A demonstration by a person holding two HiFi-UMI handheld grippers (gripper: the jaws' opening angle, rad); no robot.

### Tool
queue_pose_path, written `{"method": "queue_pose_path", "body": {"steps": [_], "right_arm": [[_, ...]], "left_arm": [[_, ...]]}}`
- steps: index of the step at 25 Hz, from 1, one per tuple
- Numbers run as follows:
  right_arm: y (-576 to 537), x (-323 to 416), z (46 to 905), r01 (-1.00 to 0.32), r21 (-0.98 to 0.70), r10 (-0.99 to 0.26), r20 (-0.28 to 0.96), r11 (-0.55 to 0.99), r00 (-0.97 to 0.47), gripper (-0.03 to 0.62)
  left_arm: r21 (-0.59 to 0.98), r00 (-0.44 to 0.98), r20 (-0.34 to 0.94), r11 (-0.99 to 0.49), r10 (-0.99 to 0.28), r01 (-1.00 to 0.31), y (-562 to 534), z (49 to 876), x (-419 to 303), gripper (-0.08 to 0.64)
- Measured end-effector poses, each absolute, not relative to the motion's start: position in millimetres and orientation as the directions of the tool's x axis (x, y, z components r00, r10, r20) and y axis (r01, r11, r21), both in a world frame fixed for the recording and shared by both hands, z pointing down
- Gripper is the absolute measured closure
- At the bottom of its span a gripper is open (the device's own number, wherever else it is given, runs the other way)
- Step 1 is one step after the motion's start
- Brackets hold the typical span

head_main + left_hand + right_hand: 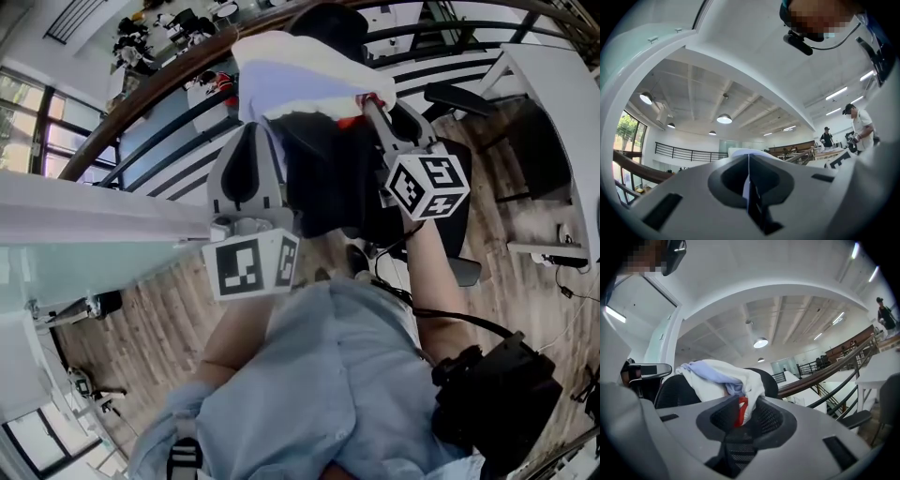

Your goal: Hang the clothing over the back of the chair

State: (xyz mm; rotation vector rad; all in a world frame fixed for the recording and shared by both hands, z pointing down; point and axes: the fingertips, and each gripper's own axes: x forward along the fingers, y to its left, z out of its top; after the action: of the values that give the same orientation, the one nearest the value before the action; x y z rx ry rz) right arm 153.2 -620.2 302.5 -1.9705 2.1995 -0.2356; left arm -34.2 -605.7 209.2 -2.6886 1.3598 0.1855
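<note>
Clothing (300, 75) drapes chair (323, 183); left claw (749, 164) pinches its edge.

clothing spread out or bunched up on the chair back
Bunched: the clothing sits heaped on top of the chair back, one end between the jaws of the right gripper.

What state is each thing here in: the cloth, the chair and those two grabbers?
clothing: bunched, draped over the top of the chair.
chair: upright, its back partly covered.
left gripper: shut on a thin fold of clothing.
right gripper: open, clothing's red edge between its jaws.
</note>
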Motion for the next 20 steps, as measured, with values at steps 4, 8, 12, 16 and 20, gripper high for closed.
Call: {"method": "queue_pose_path", "body": {"steps": [4, 8, 12, 16, 20], "right_arm": [[-604.6, 158.0, 311.4, -0.955, -0.28, -0.995, 0.002, 0.098, -0.103, 0.385], [-585.0, 157.5, 327.0, -0.951, -0.299, -0.994, 0.042, 0.081, -0.098, 0.353], [-564.9, 150.2, 291.8, -0.979, -0.196, -0.998, -0.004, 0.063, -0.063, 0.359], [-537.6, 131.3, 239.2, -0.997, -0.059, -0.991, -0.125, 0.052, -0.044, 0.414], [-528.7, 99.3, 216.3, -0.996, 0.006, -0.98, -0.176, 0.092, -0.091, 0.467]], "left_arm": [[-0.052, 0.601, -0.18, -0.602, -0.779, -0.797, -595.8, 205.0, -27.9, 0.548], [-0.041, 0.62, -0.187, -0.624, -0.762, -0.78, -586.6, 207.7, -20.9, 0.548], [-0.032, 0.637, -0.198, -0.645, -0.745, -0.764, -578.4, 200.3, -12.2, 0.548], [-0.033, 0.642, -0.222, -0.653, -0.734, -0.757, -565.3, 190.9, -9.6, 0.548], [-0.033, 0.645, -0.23, -0.656, -0.729, -0.754, -560.0, 191.4, -9.0, 0.548]]}}
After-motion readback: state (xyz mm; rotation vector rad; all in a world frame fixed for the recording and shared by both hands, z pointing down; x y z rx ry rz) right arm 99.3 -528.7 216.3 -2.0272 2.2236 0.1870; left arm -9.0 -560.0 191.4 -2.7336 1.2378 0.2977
